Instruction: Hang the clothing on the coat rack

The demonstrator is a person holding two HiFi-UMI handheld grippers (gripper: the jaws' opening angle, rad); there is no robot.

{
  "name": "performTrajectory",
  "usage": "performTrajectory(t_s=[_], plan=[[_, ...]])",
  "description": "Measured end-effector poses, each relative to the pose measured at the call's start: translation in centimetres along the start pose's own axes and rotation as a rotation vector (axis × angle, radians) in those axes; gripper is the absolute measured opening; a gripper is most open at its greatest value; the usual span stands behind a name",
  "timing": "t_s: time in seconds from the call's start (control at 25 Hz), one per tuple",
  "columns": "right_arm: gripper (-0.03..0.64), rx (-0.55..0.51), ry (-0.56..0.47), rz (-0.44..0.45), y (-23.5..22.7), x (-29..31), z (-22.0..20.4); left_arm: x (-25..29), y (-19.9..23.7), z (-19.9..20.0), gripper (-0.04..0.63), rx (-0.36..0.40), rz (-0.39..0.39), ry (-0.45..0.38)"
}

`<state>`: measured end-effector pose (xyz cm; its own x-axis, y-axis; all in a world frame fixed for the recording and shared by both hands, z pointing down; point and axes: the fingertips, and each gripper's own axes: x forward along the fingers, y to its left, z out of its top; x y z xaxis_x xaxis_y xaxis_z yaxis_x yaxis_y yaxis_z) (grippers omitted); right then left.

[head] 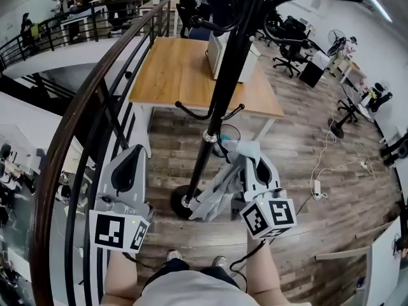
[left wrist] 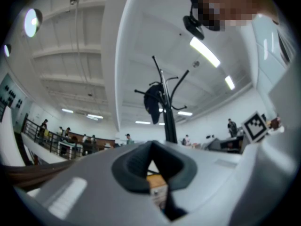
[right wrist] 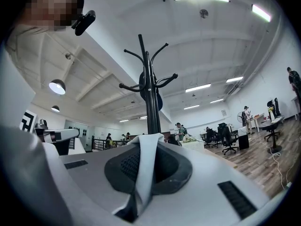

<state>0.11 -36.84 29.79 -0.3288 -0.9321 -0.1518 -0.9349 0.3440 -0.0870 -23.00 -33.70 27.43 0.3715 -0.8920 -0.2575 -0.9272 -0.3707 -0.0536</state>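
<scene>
1. Status: R claw is clenched on a fold of the pale clothing. The rest of the fabric hangs beside the coat rack pole, near the rack base. Nothing of it is hooked yet.
2. L claw is closed w/ nothing between its pads.
3. Step in hand (judged): the garment is to be carried up to a hook. It should be raised until the collar or a fold clears the hook tip. It is then lowered over the tip, and only after that is the R claw released.
4. The L claw is best used to support or spread the loose fabric, so the weight isn't taken by one pinch alone.
5. A free upper arm is to be chosen, since a dark garment is already hung at the top.
6. Obstructions:
   - The lower hooks project at mid pole and may snag trailing cloth.
   - The railing is close on the L.
   - The wooden bench stands just behind the rack.
7. Elsewhere: office chairs and a floor cable lie well apart from the rack. No interference is expected from them.
</scene>
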Motion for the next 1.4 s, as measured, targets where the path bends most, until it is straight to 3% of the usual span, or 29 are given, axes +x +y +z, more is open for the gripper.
performTrajectory(t_s=[0.32,0.84,1.4], plan=[[0.012,-0.019,-0.025,0.003,1.0,-0.2,1.2,-0.2,0.9,-0.2,0.009,-0.006,-0.013,0.005],[0.012,0.002,0.097,-0.111,-1.4,-0.5,-4.6,0.1,1.2,-0.5,0.009,-0.008,-0.038,0.004],[0.012,0.024,0.211,-0.127,-1.6,-0.6,-9.4,0.6,1.3,-0.8,0.009,0.0,-0.053,0.017]])
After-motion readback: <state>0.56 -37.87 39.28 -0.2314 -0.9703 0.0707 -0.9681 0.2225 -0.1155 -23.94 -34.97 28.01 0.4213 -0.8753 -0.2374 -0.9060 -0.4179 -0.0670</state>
